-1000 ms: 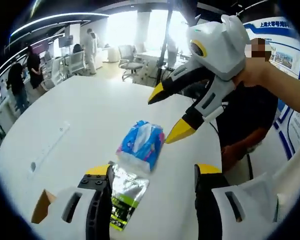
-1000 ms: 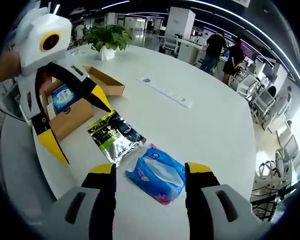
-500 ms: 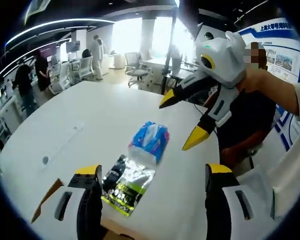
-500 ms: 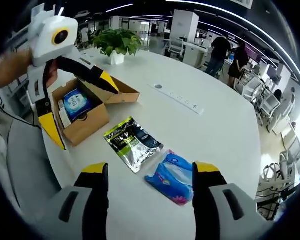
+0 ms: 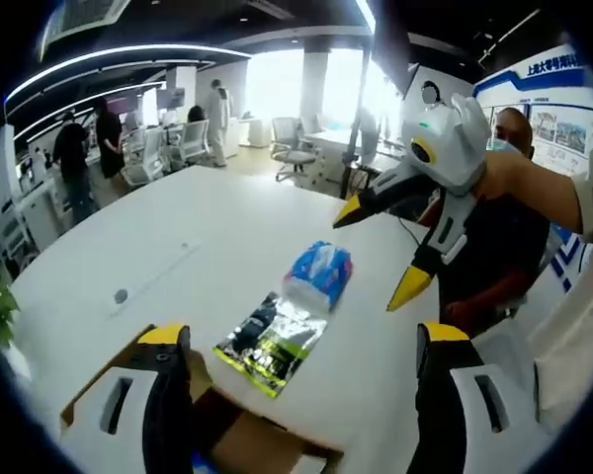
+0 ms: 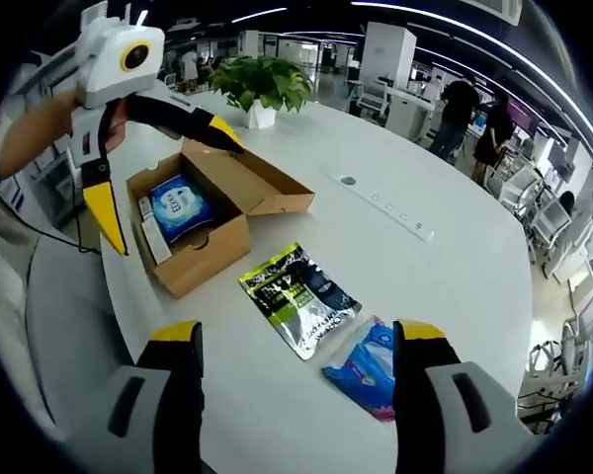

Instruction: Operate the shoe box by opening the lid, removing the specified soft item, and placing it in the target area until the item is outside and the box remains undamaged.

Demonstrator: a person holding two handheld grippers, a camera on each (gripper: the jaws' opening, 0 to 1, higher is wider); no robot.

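Left gripper point(image 5: 296, 346): your jaws spread wide, empty | Right gripper point(image 6: 296, 346): your jaws spread wide, empty | Shoe box point(image 6: 203, 222): lid open, on white table point(image 6: 455, 267), blue pack inside | Blue tissue pack point(image 6: 366, 367): outside box, touching silver-green pouch point(image 6: 296, 296).

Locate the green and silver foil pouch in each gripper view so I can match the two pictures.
Left gripper view: the foil pouch lies below centre, between this gripper's jaws, just nearer than the blue tissue pack.
Right gripper view: the pouch lies at centre, between the open cardboard box and the tissue pack.
Shared landmark: the blue tissue pack beside the pouch.
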